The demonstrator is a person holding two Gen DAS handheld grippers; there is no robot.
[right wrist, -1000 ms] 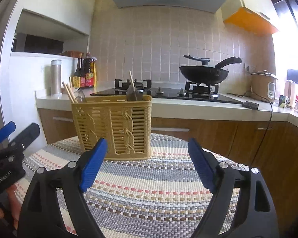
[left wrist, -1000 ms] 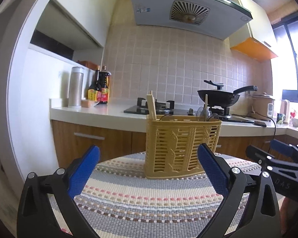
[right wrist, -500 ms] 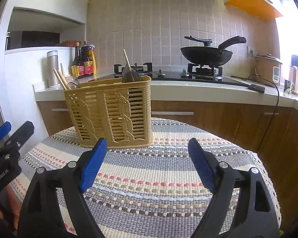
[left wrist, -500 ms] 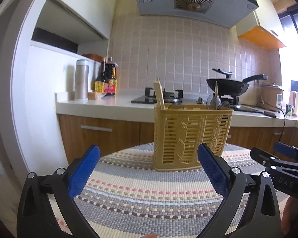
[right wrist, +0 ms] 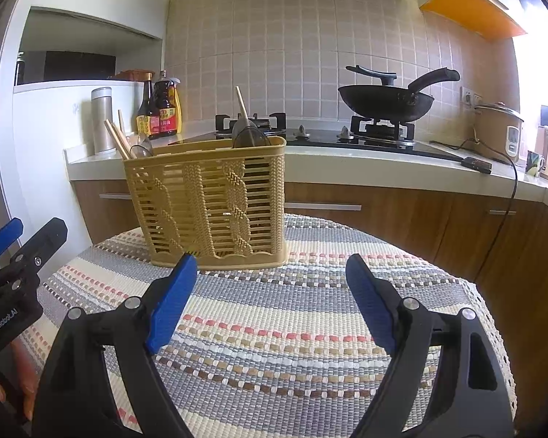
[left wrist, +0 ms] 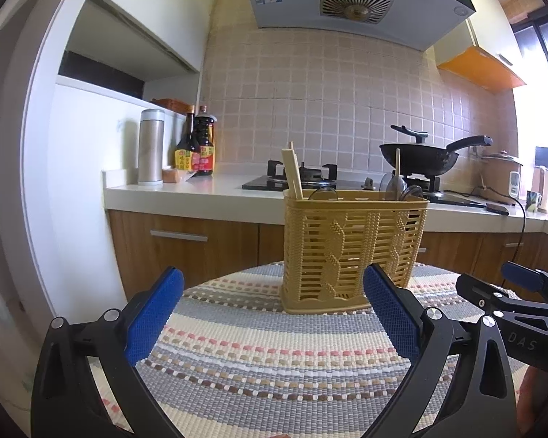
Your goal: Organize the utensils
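Right wrist view: one slatted tan plastic utensil basket (right wrist: 210,202) with wooden chopsticks (right wrist: 116,138) and spoons (right wrist: 250,135) stands mid-left on the round desk's striped woven mat (right wrist: 292,328), whose bare lower-right rim (right wrist: 493,314) lies beyond both empty, spread tools, right tool (right wrist: 270,304) and left tool (left wrist: 274,314).

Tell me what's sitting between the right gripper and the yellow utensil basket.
Nothing but bare striped woven tablecloth lies between the open right gripper and the utensil basket; the right wrist view shows this.
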